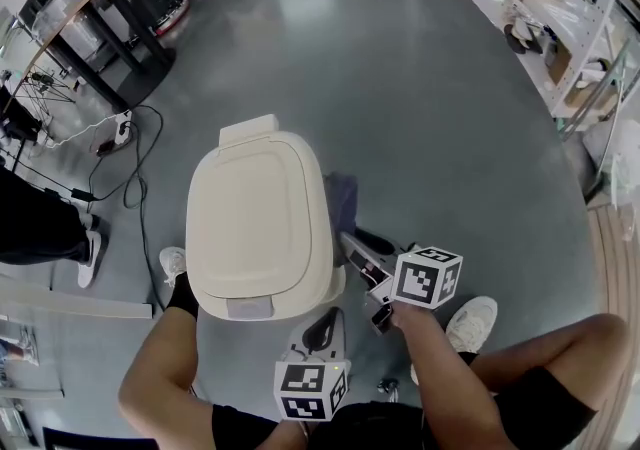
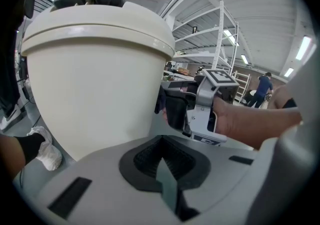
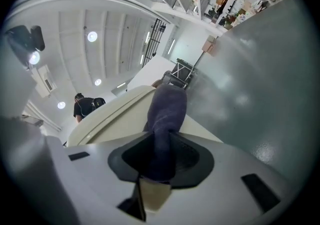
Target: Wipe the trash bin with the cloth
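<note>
While the cream trash bin [image 1: 262,223] stands lid-closed on the floor [image 1: 430,88] btwn my legs [image 1: 160,368], the purple cloth [image 1: 342,200] lies against its rt side, clamped in my right gripper [image 1: 357,246]. My left gripper [image 1: 322,326]: jaws together, nothing btwn them, just by bin's near wall.

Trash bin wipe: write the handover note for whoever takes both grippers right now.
Right gripper: shut on the purple cloth, which lies against the trash bin's right side wall.
Left gripper: shut, empty, close to the bin's near side.
Bin stands on the floor, lid closed.
Done: cloth gripped and on the bin. How much is wiped cannot be told.
Left: probably wipe the sides and lid.
</note>
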`<state>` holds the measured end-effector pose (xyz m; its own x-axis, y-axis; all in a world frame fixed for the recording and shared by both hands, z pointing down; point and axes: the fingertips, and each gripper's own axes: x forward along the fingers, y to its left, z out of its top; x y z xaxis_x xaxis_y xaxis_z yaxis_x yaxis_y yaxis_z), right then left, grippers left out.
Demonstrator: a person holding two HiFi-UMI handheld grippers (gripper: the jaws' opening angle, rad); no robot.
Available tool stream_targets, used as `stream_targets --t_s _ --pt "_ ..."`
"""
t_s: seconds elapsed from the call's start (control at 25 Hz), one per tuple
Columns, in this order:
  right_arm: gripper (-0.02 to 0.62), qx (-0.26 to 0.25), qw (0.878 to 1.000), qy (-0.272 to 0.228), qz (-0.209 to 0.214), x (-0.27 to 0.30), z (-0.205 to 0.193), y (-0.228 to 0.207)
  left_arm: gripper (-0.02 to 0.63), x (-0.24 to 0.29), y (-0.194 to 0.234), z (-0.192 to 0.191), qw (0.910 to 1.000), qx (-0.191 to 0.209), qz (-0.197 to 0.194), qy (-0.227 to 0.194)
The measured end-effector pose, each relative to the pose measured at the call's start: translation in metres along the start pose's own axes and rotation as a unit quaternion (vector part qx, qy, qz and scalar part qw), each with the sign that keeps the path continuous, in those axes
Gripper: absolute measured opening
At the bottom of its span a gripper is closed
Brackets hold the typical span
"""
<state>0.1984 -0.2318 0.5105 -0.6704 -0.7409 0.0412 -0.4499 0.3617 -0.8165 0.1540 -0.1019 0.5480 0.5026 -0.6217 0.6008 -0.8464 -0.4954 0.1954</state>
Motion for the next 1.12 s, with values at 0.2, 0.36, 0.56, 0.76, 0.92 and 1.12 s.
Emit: stream_targets --t_s 0.2,0.36,0.56,0.76,0.92,1.12 --pt "0.1 0.014 1.0 0.01 -0.02 0.002 -0.016 -0.023 -0.003 0.003 -0.008 -0.007 0.9999 -0.004 -0.013 0.011" --pt "0.1 0.025 0.999 0.012 -0.03 0.007 -0.025 -0.04 -0.003 0.007 -0.015 -0.011 0.9997 0.002 -0.021 0.016" --pt "0.1 0.031 0.998 0.013 -0.043 0.009 -0.036 -0.06 -0.003 0.013 -0.019 -0.019 0.9993 0.002 -0.027 0.027" --pt "0.1 0.043 0.997 0.02 -0.056 0.014 -0.051 -0.078 -0.003 0.017 -0.01 -0.021 0.9993 0.002 -0.019 0.031" --pt "0.1 0.05 0.996 0.025 -0.069 0.017 -0.061 -0.097 -0.003 0.023 -0.012 -0.016 0.9995 0.01 -0.022 0.023" --pt "0.1 0.064 0.993 0.03 -0.092 0.019 -0.076 -0.122 -0.003 0.029 -0.011 -0.018 0.9993 0.019 -0.02 0.024"
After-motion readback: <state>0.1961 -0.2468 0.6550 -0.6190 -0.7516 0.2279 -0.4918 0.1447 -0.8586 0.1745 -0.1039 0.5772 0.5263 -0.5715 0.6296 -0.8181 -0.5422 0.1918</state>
